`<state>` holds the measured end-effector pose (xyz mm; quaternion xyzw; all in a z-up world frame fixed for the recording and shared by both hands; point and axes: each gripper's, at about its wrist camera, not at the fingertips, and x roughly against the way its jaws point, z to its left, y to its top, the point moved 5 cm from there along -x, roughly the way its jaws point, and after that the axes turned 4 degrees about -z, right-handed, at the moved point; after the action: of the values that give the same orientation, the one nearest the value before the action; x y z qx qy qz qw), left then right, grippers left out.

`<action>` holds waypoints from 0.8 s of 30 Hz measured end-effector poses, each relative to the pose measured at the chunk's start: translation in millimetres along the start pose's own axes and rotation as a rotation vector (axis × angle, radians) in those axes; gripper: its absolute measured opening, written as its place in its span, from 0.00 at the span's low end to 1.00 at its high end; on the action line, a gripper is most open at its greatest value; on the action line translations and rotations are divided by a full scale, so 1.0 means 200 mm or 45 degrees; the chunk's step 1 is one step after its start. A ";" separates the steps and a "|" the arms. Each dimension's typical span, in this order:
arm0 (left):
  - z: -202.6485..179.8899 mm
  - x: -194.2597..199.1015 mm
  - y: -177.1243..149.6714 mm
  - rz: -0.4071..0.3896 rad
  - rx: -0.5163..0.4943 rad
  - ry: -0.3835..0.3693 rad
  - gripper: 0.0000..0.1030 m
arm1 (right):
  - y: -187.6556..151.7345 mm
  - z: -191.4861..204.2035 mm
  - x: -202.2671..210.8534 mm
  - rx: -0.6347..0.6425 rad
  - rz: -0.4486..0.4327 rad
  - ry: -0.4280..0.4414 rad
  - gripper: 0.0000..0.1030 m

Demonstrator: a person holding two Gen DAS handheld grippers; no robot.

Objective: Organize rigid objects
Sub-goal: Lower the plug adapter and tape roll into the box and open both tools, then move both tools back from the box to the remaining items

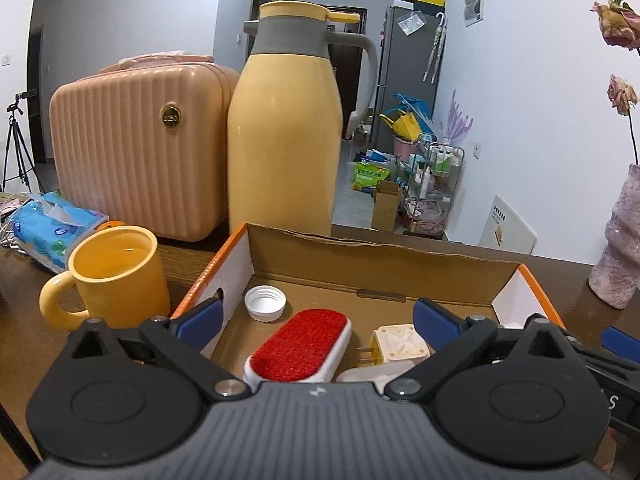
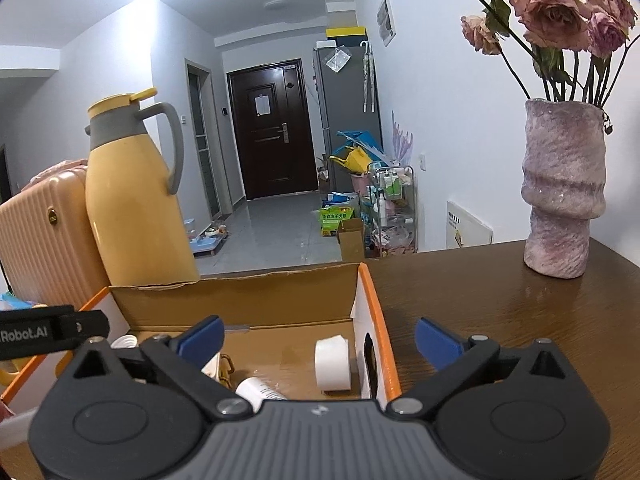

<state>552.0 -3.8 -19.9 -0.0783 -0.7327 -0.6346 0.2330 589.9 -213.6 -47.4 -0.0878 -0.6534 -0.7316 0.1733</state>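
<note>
An open cardboard box (image 1: 360, 268) with orange edges sits on the brown table. In the left wrist view it holds a white bottle cap (image 1: 265, 303), a red lint brush (image 1: 302, 345) and a cream plug adapter (image 1: 398, 346). My left gripper (image 1: 318, 316) hangs over the box, open, its blue pads clear of everything. The right wrist view shows the same box (image 2: 240, 300) with a white tape roll (image 2: 333, 362), a white tube (image 2: 256, 391) and the plug. My right gripper (image 2: 318, 338) stands open above the box's right wall, holding nothing.
A yellow mug (image 1: 116, 276) stands left of the box. Behind it are a yellow thermos jug (image 1: 284, 140), a pink ribbed case (image 1: 136, 152) and a blue tissue pack (image 1: 52, 228). A pink vase (image 2: 560, 192) with dried roses stands on the table at the right.
</note>
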 end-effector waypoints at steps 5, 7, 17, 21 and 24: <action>0.01 0.05 0.02 -0.031 0.011 -0.013 1.00 | 0.01 0.00 0.02 0.015 -0.013 -0.014 1.00; 0.01 0.07 0.03 -0.049 0.007 -0.008 1.00 | 0.01 0.00 0.04 0.019 -0.021 -0.017 1.00; 0.06 0.23 0.01 -0.155 -0.025 -0.040 1.00 | 0.02 -0.01 0.17 0.038 -0.057 -0.029 1.00; 0.09 0.31 -0.02 -0.201 -0.054 -0.046 1.00 | 0.00 -0.02 0.26 0.046 -0.089 -0.034 1.00; 0.12 0.36 -0.04 -0.213 -0.060 -0.050 1.00 | -0.01 -0.03 0.34 0.052 -0.109 -0.041 1.00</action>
<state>479.1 4.0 3.5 -0.0346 -0.7260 -0.6673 0.1628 527.5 -228.7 -26.2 -0.0677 -0.6742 -0.7233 0.1330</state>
